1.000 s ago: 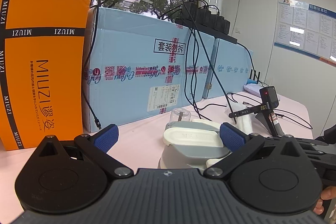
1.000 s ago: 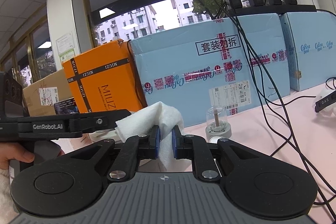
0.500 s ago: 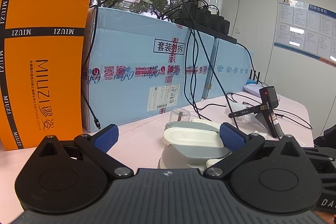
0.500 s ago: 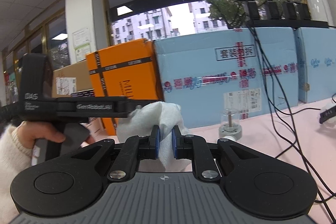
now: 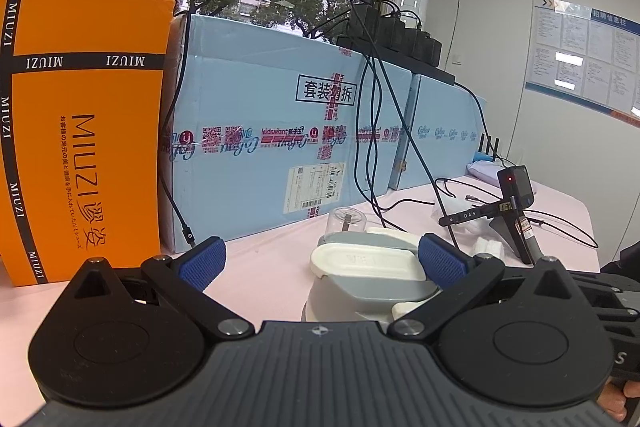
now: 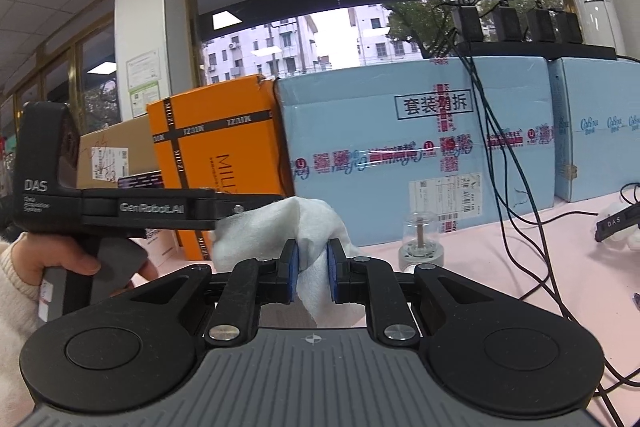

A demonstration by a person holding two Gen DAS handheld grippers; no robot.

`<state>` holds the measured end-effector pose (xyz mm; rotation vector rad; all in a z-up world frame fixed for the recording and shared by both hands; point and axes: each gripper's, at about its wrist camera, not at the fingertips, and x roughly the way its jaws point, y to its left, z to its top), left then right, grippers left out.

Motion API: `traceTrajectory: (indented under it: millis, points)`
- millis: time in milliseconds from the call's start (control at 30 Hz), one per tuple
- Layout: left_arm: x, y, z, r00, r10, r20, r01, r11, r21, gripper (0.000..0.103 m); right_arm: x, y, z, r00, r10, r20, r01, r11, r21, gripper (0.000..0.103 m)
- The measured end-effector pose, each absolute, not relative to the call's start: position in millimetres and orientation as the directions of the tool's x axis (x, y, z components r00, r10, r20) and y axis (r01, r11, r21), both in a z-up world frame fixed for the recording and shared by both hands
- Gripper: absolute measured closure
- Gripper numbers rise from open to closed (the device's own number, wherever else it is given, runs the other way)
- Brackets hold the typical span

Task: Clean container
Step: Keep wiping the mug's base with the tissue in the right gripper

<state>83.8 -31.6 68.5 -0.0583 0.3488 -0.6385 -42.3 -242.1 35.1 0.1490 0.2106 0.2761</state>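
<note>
A grey container with a white lid (image 5: pixel 368 263) stands on the pink table just in front of my left gripper (image 5: pixel 320 261). That gripper is open wide. Its right blue pad (image 5: pixel 440 261) sits at the container's right side, and the left pad (image 5: pixel 202 263) is well clear of it. My right gripper (image 6: pixel 312 269) is shut on a crumpled white cloth (image 6: pixel 288 223), which bulges above the pads. In the right wrist view the left gripper's black body (image 6: pixel 152 209) reaches in from the left, held by a hand in a cream sleeve (image 6: pixel 80 263).
A clear dome on a grey base (image 5: pixel 346 223) (image 6: pixel 420 239) stands behind the container. An orange box (image 5: pixel 80 131) and light blue boxes (image 5: pixel 280 147) wall off the table's back. Black cables (image 6: pixel 520 211) trail over the table. A spare gripper on a stand (image 5: pixel 516 203) is at right.
The right wrist view has swung left, so the left gripper's body and the hand holding it show more fully. The cloth stays clamped. The left wrist view is unchanged.
</note>
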Motion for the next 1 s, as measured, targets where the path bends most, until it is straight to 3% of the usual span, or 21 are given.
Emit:
traceTrajectory:
  millis: [267, 600, 800, 1000]
  points:
    - [76.7, -37.9, 71.5, 0.755, -0.578, -0.309, 0.569, 0.812, -0.127, 0.0, -23.7, -262.2, 21.0, 0.941, 0.293, -0.169, -0.243, 0.933, 0.267, 0.09]
    - [65.5, -50.1, 77.6, 0.805, -0.488, -0.337, 0.49, 0.868, -0.087, 0.0, -25.1, -283.3, 8.8, 0.921, 0.381, -0.078, -0.322, 0.86, 0.395, 0.09]
    - [63.0, -48.7, 77.6, 0.825, -0.453, -0.338, 0.448, 0.889, -0.097, 0.0, -34.1, -281.5, 12.1, 0.889, 0.455, -0.061, -0.396, 0.828, 0.396, 0.09]
    - [58.1, -60.0, 77.1, 0.819, -0.464, -0.338, 0.468, 0.88, -0.075, 0.0, -25.3, -288.9, 14.5, 0.907, 0.413, -0.075, -0.351, 0.845, 0.403, 0.09]
